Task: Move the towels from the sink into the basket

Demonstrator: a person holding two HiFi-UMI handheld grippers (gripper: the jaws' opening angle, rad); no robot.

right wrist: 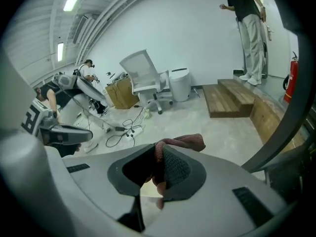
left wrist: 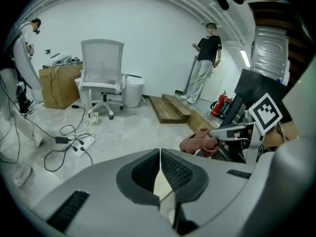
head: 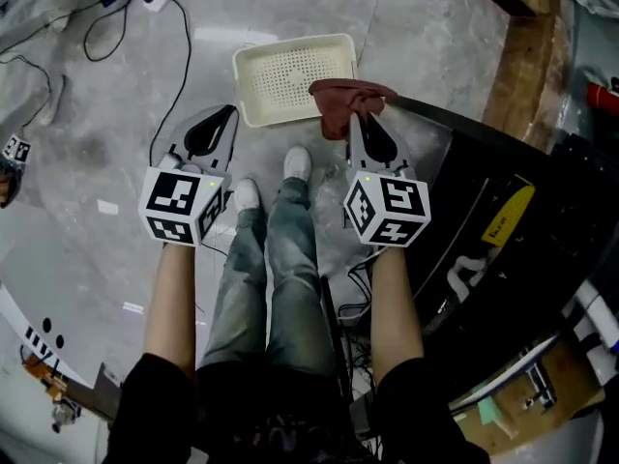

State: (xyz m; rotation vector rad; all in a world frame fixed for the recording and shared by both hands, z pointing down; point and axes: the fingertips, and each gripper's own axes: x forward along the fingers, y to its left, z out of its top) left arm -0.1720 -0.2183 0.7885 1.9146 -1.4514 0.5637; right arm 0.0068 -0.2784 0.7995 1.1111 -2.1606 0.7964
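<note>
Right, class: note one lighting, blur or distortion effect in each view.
Head view: right side falls into shadow, while the cream perforated plastic basket is lit. Left gripper view: fisheye bends straight lines, corners black. Right gripper view: same bending; the ceiling strip light glares.

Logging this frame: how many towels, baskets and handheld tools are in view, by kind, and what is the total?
Towels: 1, a reddish-brown towel clamped in the right tool.
Baskets: 1, a cream basket on the floor, nothing in it.
Tools: 2, the right tool and the left tool, which is shut and empty.
Total: 4
</note>
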